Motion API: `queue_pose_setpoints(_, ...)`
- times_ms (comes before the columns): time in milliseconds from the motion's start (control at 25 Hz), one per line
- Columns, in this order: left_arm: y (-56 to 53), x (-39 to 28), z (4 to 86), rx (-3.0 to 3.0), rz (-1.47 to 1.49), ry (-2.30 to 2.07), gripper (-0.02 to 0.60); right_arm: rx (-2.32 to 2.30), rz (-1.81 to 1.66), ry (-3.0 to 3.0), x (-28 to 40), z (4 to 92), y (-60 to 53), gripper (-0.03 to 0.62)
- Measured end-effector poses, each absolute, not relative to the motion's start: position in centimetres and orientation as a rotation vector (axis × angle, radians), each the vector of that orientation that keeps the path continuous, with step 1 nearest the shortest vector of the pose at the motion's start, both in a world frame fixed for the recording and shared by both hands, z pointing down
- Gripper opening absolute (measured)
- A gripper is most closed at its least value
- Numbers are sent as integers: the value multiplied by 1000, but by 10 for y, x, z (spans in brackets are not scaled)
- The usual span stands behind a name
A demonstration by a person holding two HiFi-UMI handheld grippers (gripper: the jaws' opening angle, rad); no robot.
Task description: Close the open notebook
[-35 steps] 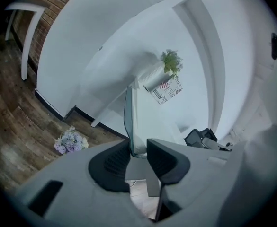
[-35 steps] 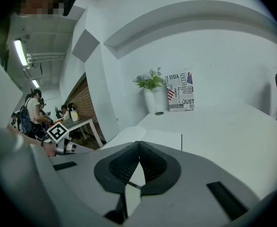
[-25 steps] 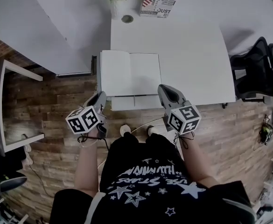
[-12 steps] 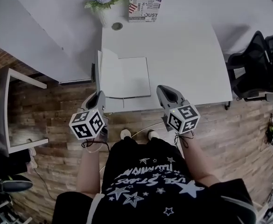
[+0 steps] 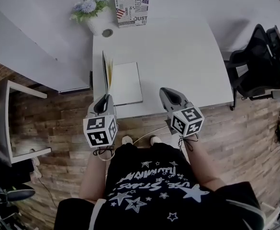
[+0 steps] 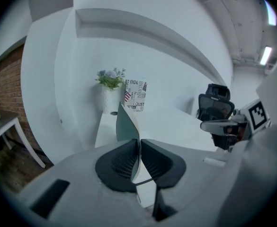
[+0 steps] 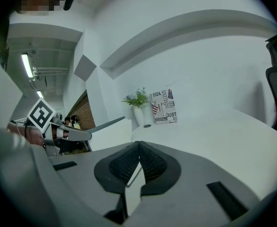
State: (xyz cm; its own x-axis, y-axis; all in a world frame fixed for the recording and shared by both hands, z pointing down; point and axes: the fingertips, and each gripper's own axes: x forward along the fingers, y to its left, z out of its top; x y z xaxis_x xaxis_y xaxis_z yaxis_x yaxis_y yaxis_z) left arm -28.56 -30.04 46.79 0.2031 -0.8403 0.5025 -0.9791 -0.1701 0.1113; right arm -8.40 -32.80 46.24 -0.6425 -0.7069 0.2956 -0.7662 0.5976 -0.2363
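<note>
A white notebook (image 5: 126,83) lies near the front left of the white table (image 5: 178,47). Its left cover (image 5: 106,71) stands nearly upright over the right-hand page. My left gripper (image 5: 105,99) is shut on that cover's near edge; in the left gripper view the thin grey-green cover (image 6: 125,124) runs up from between the pads of the left gripper (image 6: 139,148). My right gripper (image 5: 166,94) hovers at the table's front edge, right of the notebook and apart from it. In its own view the right gripper (image 7: 139,150) is shut with nothing between its pads.
A vase of flowers (image 5: 88,9), a printed box (image 5: 130,8) and a small round disc (image 5: 107,33) stand at the table's far edge. A black office chair (image 5: 254,61) is to the right and a side table (image 5: 5,121) to the left. The floor is wood plank.
The left cover has swung from lying flat to nearly upright, carried up and to the right by my left gripper. The right gripper has barely shifted in the picture.
</note>
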Motion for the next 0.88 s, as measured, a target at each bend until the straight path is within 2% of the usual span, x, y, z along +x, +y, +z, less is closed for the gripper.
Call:
queue_pose_setpoints(320, -314, -226, 484, 2134, 635, -1673, 41, 1252, 530, -2646, -49, 464, -336, 2)
queue_pose_setpoints(880, -321, -167, 556, 2089, 913, -1627, 44, 1204, 601, -2630, -6, 488, -332, 2)
